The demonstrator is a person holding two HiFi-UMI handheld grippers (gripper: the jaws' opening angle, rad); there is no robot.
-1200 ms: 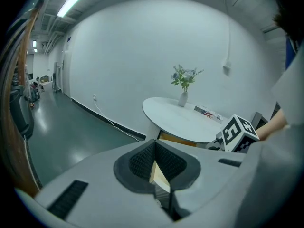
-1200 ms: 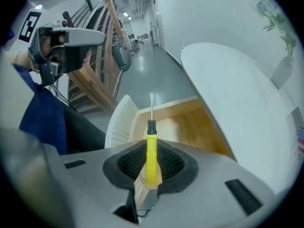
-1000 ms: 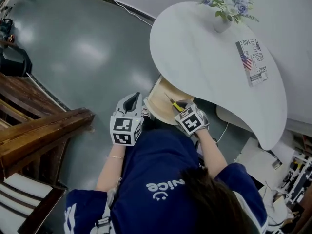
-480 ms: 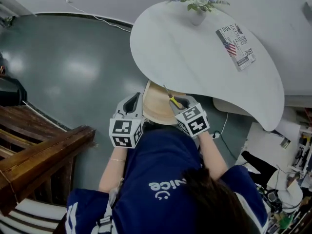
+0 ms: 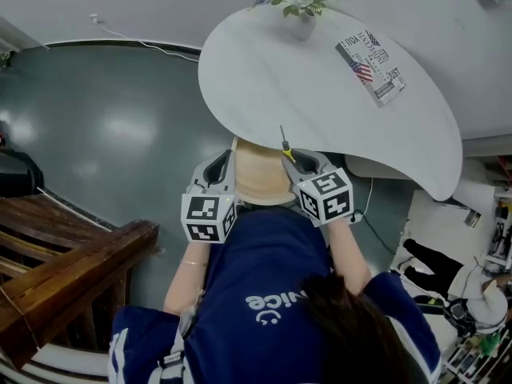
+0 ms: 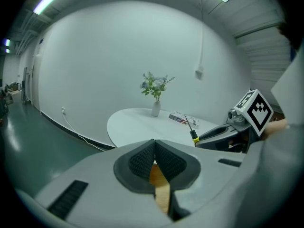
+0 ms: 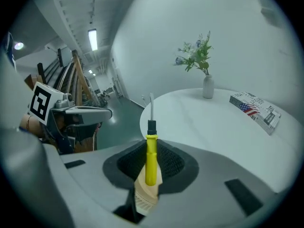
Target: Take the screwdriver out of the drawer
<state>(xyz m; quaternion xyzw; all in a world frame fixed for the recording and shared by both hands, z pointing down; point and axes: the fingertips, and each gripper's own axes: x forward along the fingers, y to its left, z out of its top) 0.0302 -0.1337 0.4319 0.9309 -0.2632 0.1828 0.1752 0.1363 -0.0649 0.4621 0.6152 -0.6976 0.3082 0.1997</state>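
my right hand-held gripper (image 7: 149,164) is clamped on the screwdriver (image 7: 150,148) by its yellow handle, shaft poking out ahead of the jaws. it's held above the open drawer (image 5: 258,174) — clear of it, i judge. my left hand-held gripper (image 6: 155,156), beside it, is pinched closed on nothing.

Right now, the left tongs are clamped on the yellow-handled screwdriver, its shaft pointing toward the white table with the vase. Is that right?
Wrong side. It is the right tongs that are clamped on the yellow-handled screwdriver, its shaft pointing toward the white table with the vase; the right gripper view shows it. The left tongs are shut with no tool in them.
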